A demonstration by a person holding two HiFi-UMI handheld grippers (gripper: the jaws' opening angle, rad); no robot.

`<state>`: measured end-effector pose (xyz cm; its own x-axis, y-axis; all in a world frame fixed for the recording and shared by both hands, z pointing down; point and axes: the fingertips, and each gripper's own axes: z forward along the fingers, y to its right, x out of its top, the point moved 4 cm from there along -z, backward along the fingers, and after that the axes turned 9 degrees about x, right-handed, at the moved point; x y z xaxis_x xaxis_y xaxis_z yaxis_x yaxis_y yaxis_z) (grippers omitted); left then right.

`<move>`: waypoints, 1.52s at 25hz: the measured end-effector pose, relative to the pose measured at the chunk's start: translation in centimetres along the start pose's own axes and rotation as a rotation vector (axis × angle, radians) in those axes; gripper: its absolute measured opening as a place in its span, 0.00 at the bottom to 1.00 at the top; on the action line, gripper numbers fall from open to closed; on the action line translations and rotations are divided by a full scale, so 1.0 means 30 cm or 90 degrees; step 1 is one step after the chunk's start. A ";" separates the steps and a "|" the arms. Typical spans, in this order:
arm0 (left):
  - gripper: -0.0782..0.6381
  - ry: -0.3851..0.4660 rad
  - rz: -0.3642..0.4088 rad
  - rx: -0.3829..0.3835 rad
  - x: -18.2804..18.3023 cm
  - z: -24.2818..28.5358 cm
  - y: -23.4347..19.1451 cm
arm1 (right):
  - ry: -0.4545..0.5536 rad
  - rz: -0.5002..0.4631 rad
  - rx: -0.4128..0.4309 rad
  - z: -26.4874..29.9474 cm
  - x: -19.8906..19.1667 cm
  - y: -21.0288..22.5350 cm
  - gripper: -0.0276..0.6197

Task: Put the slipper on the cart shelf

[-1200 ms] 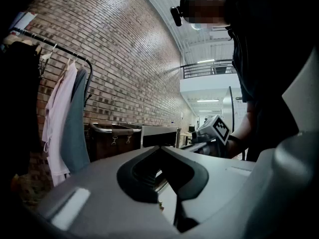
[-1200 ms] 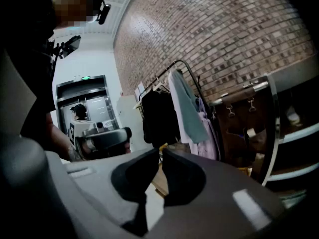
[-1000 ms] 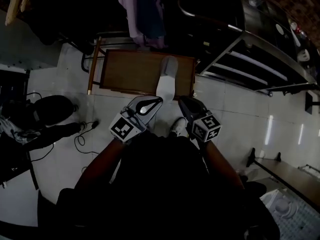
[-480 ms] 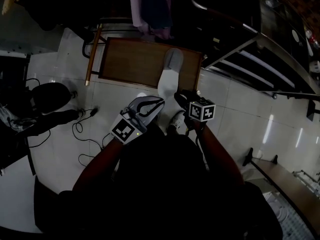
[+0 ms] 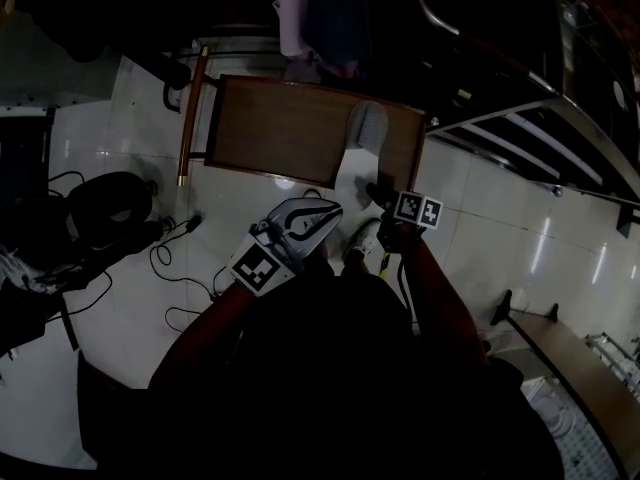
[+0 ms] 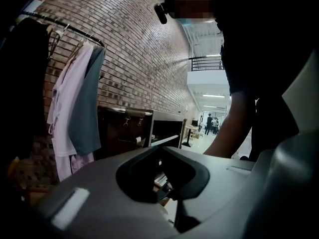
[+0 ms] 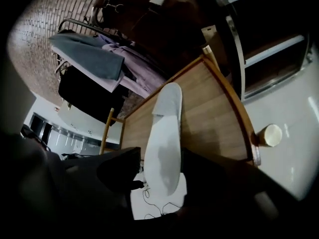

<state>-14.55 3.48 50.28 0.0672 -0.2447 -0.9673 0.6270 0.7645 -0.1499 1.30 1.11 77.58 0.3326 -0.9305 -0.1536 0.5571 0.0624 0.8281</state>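
Observation:
A white slipper [image 5: 360, 148] lies toe-first on the brown wooden cart shelf [image 5: 280, 133], its heel hanging over the near edge. In the right gripper view the slipper [image 7: 164, 148] runs from the shelf [image 7: 214, 108] back between the dark jaws. My right gripper [image 5: 383, 196] has just been opening and is now open, with the slipper's heel between the jaws and a gap on the left side. My left gripper [image 5: 330, 210] hovers near the shelf's near edge, left of the slipper. Its pale jaws meet at the tips, and the left gripper [image 6: 162, 153] holds nothing.
Clothes [image 5: 320, 18] hang on a rack behind the cart, by a brick wall [image 6: 139, 49]. Metal shelving [image 5: 520, 118] stands to the right. Cables [image 5: 190, 258] and a dark bag [image 5: 105, 208] lie on the tiled floor at the left. A small cream round thing [image 7: 272, 135] sits by the shelf's corner.
My right gripper has sunk toward the shelf's near edge and rolled over, so its marker cube looks smaller. The left gripper has dropped a little. The slipper stays lying on the shelf.

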 end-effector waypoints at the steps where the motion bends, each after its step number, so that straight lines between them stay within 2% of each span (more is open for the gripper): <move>1: 0.13 -0.002 -0.006 -0.002 -0.005 -0.004 -0.014 | 0.003 0.021 -0.001 0.012 0.005 0.005 0.42; 4: 0.13 -0.010 -0.024 0.003 -0.022 -0.020 -0.058 | 0.006 0.067 -0.008 0.049 0.013 0.045 0.42; 7: 0.13 -0.014 -0.023 0.004 -0.035 -0.026 -0.086 | -0.007 0.095 -0.006 0.078 0.011 0.079 0.42; 11: 0.13 -0.023 -0.025 0.004 -0.056 -0.029 -0.110 | -0.032 0.097 0.000 0.115 -0.006 0.134 0.42; 14: 0.13 -0.028 -0.033 0.007 -0.067 -0.023 -0.122 | -0.043 0.107 0.033 0.148 -0.009 0.107 0.42; 17: 0.13 -0.029 -0.037 0.012 -0.075 -0.017 -0.132 | -0.061 0.093 0.052 0.181 -0.012 0.106 0.41; 18: 0.13 -0.029 -0.035 0.013 -0.078 -0.016 -0.135 | -0.068 0.085 0.054 0.190 -0.013 0.104 0.39; 20: 0.13 -0.035 -0.041 0.018 -0.089 -0.018 -0.140 | -0.080 0.075 0.055 0.204 -0.018 0.100 0.25; 23: 0.13 -0.044 -0.050 0.027 -0.105 -0.025 -0.146 | -0.075 0.067 0.074 0.215 -0.022 0.076 0.18; 28: 0.11 -0.044 -0.054 0.040 -0.107 -0.021 -0.150 | -0.024 0.025 0.111 0.165 0.001 -0.025 0.15; 34: 0.11 -0.031 -0.045 0.040 -0.075 0.005 -0.111 | 0.035 -0.116 0.106 -0.008 0.076 -0.151 0.14; 38: 0.11 -0.010 -0.044 0.037 -0.037 0.027 -0.063 | 0.088 -0.164 0.118 -0.157 0.131 -0.231 0.14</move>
<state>-15.17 1.83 51.81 0.0342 -0.3064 -0.9513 0.6741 0.7098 -0.2044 2.34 -1.29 68.70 0.3059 -0.8488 -0.4312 0.4921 -0.2468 0.8348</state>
